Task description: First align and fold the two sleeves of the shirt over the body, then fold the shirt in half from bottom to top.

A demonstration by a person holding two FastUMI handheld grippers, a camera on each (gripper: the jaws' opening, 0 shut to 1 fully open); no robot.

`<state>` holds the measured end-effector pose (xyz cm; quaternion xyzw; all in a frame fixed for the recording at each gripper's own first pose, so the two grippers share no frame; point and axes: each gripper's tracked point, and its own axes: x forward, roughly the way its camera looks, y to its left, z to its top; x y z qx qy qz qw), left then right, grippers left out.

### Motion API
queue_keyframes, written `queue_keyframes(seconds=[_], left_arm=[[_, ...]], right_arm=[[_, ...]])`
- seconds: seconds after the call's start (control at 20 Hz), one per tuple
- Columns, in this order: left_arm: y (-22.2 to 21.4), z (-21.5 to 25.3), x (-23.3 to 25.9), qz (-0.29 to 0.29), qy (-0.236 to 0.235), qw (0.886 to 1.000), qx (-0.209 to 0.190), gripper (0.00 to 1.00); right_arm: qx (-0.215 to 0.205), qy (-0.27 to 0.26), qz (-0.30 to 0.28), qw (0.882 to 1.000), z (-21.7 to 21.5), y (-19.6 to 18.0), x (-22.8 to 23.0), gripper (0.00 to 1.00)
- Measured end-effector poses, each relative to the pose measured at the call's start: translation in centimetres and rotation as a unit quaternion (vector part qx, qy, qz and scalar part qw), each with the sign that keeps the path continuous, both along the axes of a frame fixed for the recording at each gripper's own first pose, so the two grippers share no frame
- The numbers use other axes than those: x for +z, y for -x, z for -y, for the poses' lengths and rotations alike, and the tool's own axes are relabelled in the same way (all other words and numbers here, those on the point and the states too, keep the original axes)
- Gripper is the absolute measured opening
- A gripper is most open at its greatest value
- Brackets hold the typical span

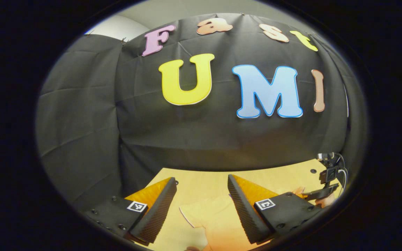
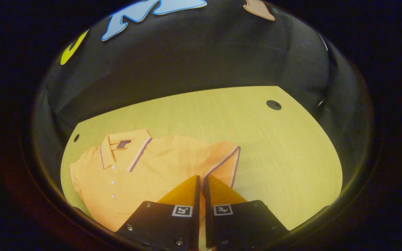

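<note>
On the wooden counter (image 2: 257,139), orange polo shirt (image 2: 159,164) lying flat, right hand-held gripper (image 2: 201,179) pressed together at its sleeve edge, left hand-held gripper (image 1: 201,195) spread wide above the sleeve.

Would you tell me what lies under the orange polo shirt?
The shirt lies flat on the pale wooden table, which shows all round it. Whatever sits beneath the fabric itself is covered.

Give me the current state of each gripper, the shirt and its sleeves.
Left gripper: open, above the shirt, holding nothing.
Right gripper: shut at the sleeve's edge; grip on cloth unclear.
Shirt: flat on the table, collar buttoned.
Sleeve: partly folded in.
</note>
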<state>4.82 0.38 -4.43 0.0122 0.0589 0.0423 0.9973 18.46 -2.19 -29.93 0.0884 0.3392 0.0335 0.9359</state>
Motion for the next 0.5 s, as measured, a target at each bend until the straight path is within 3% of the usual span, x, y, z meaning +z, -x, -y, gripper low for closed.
queue_keyframes(seconds=[0.25, 0.5], left_arm=[[0.3, -0.9, -0.2, -0.001, 0.004, 1.0, 0.006, 0.97], [0.5, -2.3, -0.9, -0.005, 0.006, 1.0, 0.017, 0.97]], right_arm=[[0.069, -0.014, 0.027, 0.997, -7.1, -0.6, 3.0, 0.08], [0.125, -0.013, 0.023, 0.992, -12.5, 0.5, 2.6, 0.07]])
